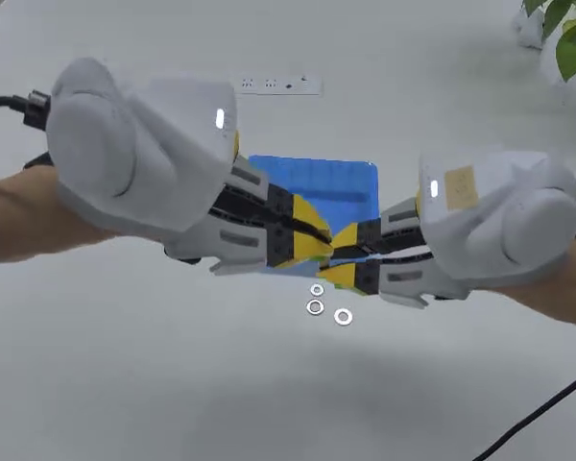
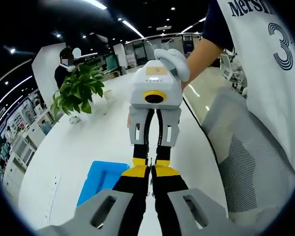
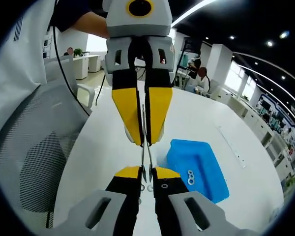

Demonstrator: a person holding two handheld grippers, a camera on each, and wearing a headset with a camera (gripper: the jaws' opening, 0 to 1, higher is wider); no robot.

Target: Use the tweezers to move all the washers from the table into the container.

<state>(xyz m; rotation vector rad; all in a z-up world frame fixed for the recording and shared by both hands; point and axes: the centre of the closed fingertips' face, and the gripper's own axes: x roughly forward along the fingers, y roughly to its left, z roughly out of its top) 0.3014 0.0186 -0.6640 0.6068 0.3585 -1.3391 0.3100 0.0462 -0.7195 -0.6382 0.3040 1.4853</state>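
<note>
Slim steel tweezers (image 3: 143, 156), nipped in closed jaws of both left gripper (image 3: 143, 138) and right gripper (image 3: 147, 173), above 3 silver ring washers (image 1: 314, 307) on white counter (image 1: 173, 375) beside blue rectangular container (image 1: 355, 182): uneven release likely drops or twists them.

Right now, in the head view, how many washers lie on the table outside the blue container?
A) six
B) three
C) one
B: three washers lie close together on the white table, just outside the container.

White hand-held grippers (image 1: 328, 242) (image 1: 344, 261), yellow-tipped jaws; black cables (image 1: 5, 104)
</note>
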